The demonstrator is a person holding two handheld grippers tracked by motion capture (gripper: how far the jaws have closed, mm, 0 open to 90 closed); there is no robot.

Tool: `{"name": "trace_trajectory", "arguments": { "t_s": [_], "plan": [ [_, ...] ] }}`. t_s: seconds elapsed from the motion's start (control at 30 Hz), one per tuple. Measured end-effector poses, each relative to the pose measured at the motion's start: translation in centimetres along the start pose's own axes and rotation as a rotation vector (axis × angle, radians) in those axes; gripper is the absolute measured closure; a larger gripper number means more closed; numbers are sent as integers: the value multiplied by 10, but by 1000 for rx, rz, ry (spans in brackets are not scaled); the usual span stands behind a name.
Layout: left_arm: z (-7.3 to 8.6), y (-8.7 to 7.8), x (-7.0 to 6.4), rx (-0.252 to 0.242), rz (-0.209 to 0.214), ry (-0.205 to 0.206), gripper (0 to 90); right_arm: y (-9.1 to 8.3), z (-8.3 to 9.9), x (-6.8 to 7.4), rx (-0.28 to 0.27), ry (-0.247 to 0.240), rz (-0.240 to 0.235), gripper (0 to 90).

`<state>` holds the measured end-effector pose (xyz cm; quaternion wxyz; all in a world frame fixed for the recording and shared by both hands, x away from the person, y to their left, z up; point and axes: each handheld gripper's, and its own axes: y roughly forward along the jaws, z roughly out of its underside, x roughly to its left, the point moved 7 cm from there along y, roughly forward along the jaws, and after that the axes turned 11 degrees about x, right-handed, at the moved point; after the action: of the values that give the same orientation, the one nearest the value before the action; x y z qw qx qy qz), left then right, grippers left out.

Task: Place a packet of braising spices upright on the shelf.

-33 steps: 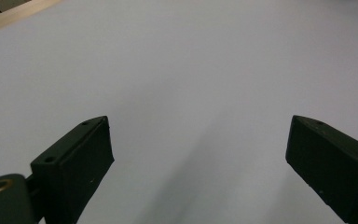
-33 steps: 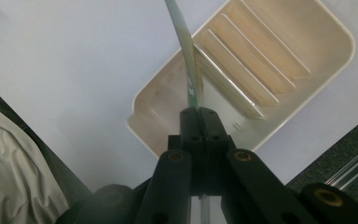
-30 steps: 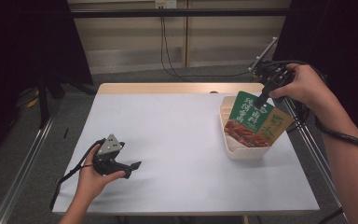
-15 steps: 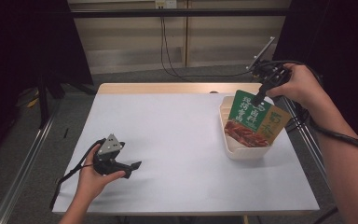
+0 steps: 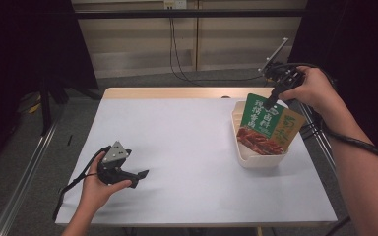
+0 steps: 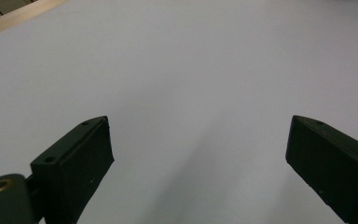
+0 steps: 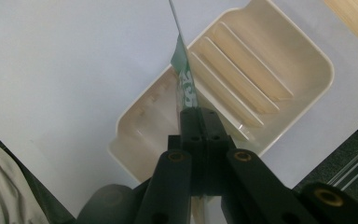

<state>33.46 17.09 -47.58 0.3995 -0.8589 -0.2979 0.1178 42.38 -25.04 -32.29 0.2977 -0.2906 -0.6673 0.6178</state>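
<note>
Taking the white basket point(image 5: 259, 158) as the landmark, the left gripper point(image 5: 137, 175) sits nearest the person, well off to the basket's left and closer to the table's near edge, resting low over the bare white table point(image 5: 187, 142) in the person's left hand point(image 5: 96, 189); its jaws stand spread wide with nothing between them, which reads as a hand parked out of the way while the other one works. Farther off, the right gripper point(image 5: 270, 102) hangs directly above the basket, held by the right hand point(image 5: 315, 88), its jaws pressed together on the top edge of the green food packet point(image 5: 268, 125). Gripping it by that upper edge lets the packet hang upright, so its lower end points into the basket and, judging by the right gripper view, lines up with one of the slots between the ribbed dividers point(image 7: 242, 79). The packet's bottom sits within the basket walls; whether it touches the floor I cannot tell. Counted: one basket, one packet, two grippers, and several divider ribs inside the basket, about three clearly seen.
</note>
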Motion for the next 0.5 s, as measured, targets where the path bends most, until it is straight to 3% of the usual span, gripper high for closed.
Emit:
{"name": "trace_trajectory", "arguments": {
  "t_s": [0.17,0.33,0.5],
  "plan": [
    [0,0,0,5,-5,1,69,1,0,-3,-12,11,1,877],
    [0,0,0,4,-2,1,69,-3,0,-4,-31,29,-10,774],
    [0,-1,1,4,-5,3,69,-6,0,-4,-14,37,3,627]
  ]
}}
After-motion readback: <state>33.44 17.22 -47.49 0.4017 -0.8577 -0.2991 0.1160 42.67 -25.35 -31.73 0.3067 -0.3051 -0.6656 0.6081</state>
